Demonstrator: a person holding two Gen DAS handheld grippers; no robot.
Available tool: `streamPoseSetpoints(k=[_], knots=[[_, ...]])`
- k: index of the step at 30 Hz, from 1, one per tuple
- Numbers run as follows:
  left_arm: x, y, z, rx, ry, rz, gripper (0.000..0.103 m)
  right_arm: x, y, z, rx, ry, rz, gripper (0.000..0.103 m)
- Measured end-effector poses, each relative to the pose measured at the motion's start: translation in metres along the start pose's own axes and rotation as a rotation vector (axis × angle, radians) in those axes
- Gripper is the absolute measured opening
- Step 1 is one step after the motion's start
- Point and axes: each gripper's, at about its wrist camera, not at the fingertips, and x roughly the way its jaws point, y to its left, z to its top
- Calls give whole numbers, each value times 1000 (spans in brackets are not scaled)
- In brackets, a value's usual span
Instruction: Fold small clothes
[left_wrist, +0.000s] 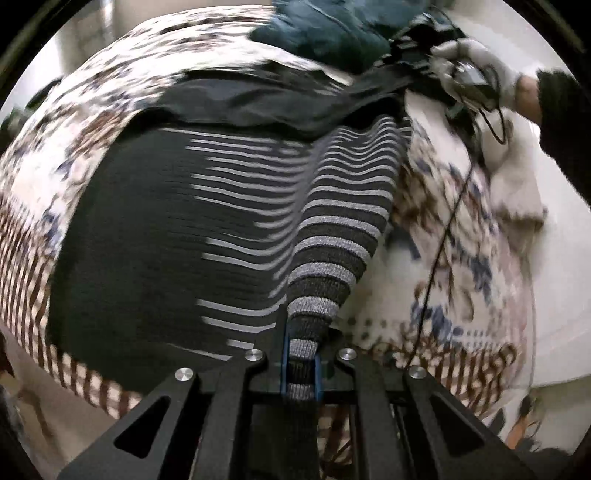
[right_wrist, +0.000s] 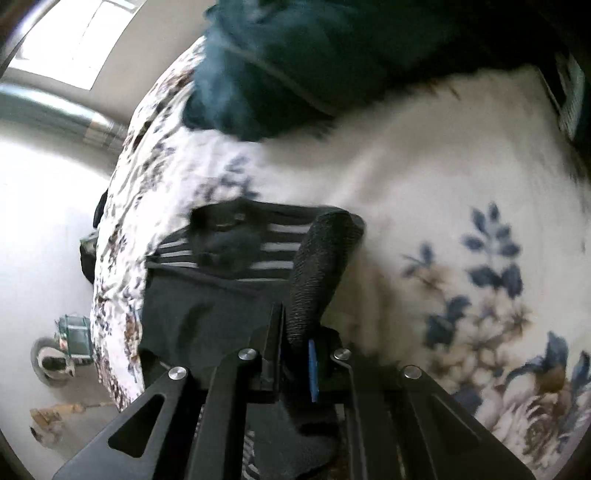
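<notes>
A dark knit garment with grey stripes (left_wrist: 229, 221) is stretched over a floral blanket. My left gripper (left_wrist: 301, 369) is shut on its striped corner, which rises in a taut ridge. My right gripper (right_wrist: 295, 354) is shut on the garment's plain dark edge (right_wrist: 317, 266), pulling it up; it also shows in the left wrist view (left_wrist: 417, 40), held by a white-gloved hand (left_wrist: 476, 70). The striped part (right_wrist: 273, 251) lies beyond, with the left gripper (right_wrist: 221, 236) blurred on it.
A floral blanket (left_wrist: 461, 229) covers the surface, also in the right wrist view (right_wrist: 480, 258). A dark teal garment (left_wrist: 325, 33) lies at the far side, also in the right view (right_wrist: 280, 66). A black cable (left_wrist: 439, 251) runs across the blanket. The floor with small objects (right_wrist: 70, 339) is to the left.
</notes>
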Motion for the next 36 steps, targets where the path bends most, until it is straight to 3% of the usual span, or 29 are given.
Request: streamPoseSetpoints(k=[4, 7, 14, 17, 23, 27, 30, 32, 33, 35, 36], knots=[[-10, 53, 16, -129, -24, -30, 7, 6, 76, 19, -76, 14, -40, 11], [-11, 105, 27, -232, -32, -55, 7, 36, 142, 35, -134, 27, -73, 10], [12, 224, 41, -426, -13, -82, 7, 176, 260, 59, -168, 107, -182, 10], [24, 260, 40, -504, 16, -122, 7, 227, 295, 58, -198, 137, -226, 10], [28, 296, 33, -508, 53, -112, 7, 289, 355, 52, -269, 185, -283, 10], [38, 310, 32, -510, 84, -103, 7, 323, 378, 49, -301, 209, -358, 10], [61, 327, 26, -560, 155, -113, 12, 344, 378, 49, -288, 266, -376, 11], [66, 339, 23, -592, 203, -136, 16, 341, 377, 51, -276, 277, -341, 25], [63, 346, 21, -615, 207, -152, 22, 333, 376, 50, -254, 282, -271, 34], [48, 357, 19, -634, 201, -143, 33, 309, 370, 45, -208, 276, -142, 61], [43, 362, 20, -635, 203, -124, 44, 288, 364, 37, -190, 249, -82, 63]])
